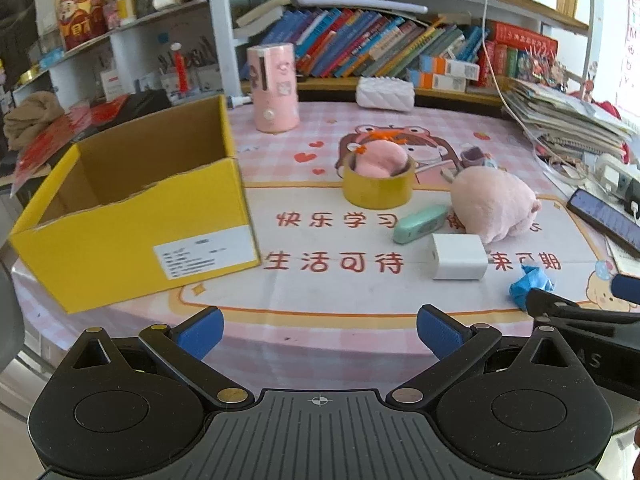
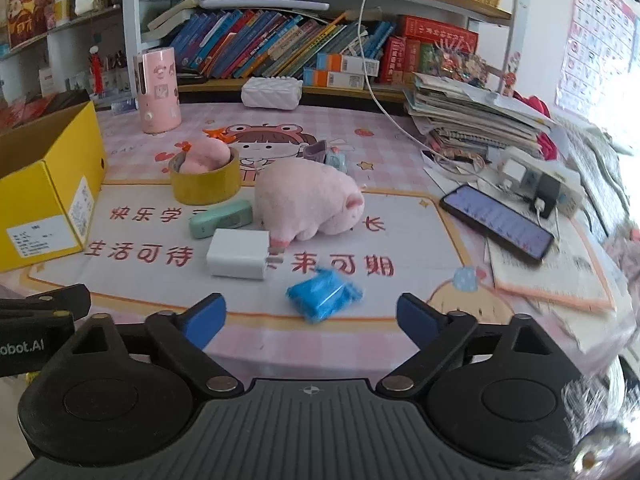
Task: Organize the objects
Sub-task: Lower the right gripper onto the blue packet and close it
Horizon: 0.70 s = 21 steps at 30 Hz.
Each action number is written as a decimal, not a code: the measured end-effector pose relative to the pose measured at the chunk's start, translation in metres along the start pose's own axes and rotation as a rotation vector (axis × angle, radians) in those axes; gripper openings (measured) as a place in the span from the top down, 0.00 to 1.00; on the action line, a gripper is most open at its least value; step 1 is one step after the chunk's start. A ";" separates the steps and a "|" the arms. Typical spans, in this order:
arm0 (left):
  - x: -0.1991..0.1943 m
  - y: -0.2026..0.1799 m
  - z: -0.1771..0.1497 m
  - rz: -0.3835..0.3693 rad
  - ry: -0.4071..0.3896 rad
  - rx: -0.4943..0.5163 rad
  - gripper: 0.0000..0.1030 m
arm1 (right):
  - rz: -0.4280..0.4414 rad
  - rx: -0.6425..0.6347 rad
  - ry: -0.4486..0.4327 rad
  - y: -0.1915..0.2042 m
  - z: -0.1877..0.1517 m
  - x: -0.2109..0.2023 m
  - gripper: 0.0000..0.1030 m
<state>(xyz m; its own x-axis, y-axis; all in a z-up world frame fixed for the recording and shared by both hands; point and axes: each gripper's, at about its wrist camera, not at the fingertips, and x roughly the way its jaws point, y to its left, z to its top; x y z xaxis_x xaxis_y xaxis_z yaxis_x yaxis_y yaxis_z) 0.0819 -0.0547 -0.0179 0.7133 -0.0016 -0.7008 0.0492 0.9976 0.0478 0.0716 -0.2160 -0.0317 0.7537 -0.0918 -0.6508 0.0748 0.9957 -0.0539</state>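
so, from my left wrist view, the box (image 1: 132,216) looks empty as far as i can see in, and my left claw (image 1: 319,332) is spread, holding nothing. tape (image 1: 378,188), pig (image 1: 494,206), charger (image 1: 458,257) sit loose on the table (image 1: 320,300).

right wrist view: right claw (image 2: 311,322) spread around nothing, blue wad (image 2: 324,294) just ahead. seemingly nothing's sorted yet.

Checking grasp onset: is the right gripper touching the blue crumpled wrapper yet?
Apart. The right wrist view shows the wrapper lying on the mat ahead of the open right gripper, neither pad reaching it.
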 end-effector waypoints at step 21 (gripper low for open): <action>0.040 -0.033 0.026 0.014 0.035 -0.122 0.00 | 0.214 -0.110 0.156 -0.040 0.023 0.103 0.52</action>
<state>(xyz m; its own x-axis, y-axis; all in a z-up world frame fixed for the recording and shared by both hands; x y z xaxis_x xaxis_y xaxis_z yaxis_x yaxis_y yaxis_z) 0.1275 -0.0893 -0.0291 0.6888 0.0128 -0.7249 -0.0478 0.9985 -0.0278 0.1611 -0.2652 -0.0795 0.6343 0.1144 -0.7646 -0.1531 0.9880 0.0207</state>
